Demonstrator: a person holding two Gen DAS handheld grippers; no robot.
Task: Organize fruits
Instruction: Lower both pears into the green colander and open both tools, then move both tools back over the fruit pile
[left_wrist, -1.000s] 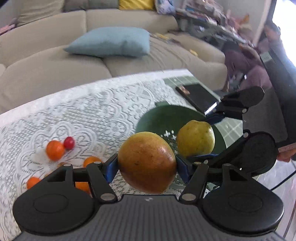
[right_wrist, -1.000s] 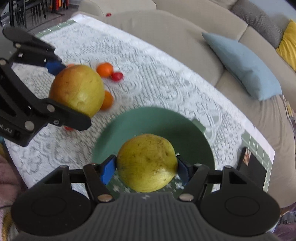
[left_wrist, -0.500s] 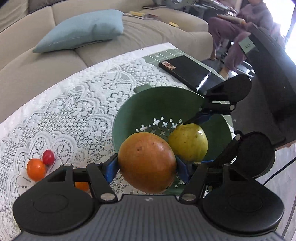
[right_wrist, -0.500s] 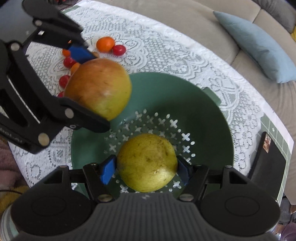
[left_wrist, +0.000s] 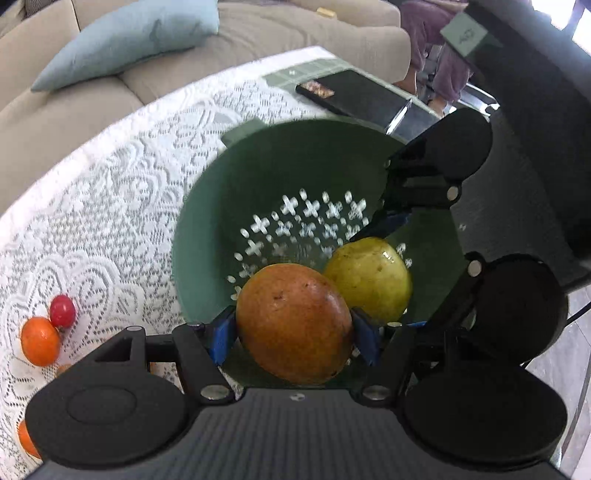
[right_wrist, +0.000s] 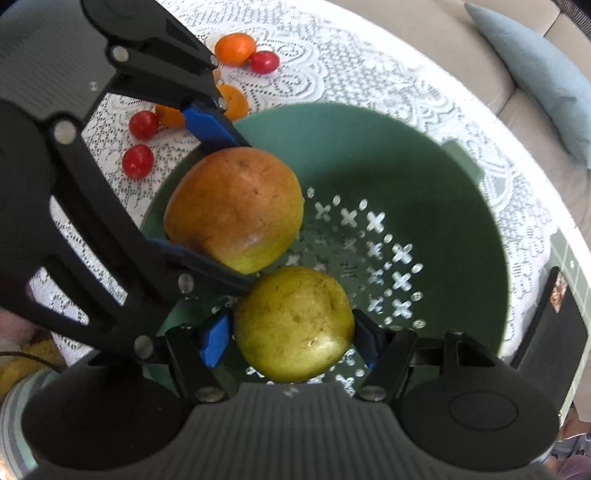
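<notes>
Right wrist view: right gripper (right_wrist: 291, 341) jaws clamped on yellow-green pear (right_wrist: 293, 323), left gripper (right_wrist: 207, 184) jaws clamped on orange-red pear (right_wrist: 234, 206), both over green colander (right_wrist: 480, 236).

Lace-covered table (left_wrist: 110, 177), green colander (left_wrist: 229, 206), small fruits (right_wrist: 236, 48)

Over the last second both grippers have come in over the green colander (right_wrist: 461, 177). The left gripper (left_wrist: 293, 330), clamping the reddish-orange fruit (left_wrist: 293, 323), has moved from above the lace cloth to inside the rim, at lower centre of its frame. The right gripper (right_wrist: 291, 338) has lowered the yellow-green fruit (right_wrist: 293, 323) beside it; the fruits now nearly touch.
</notes>
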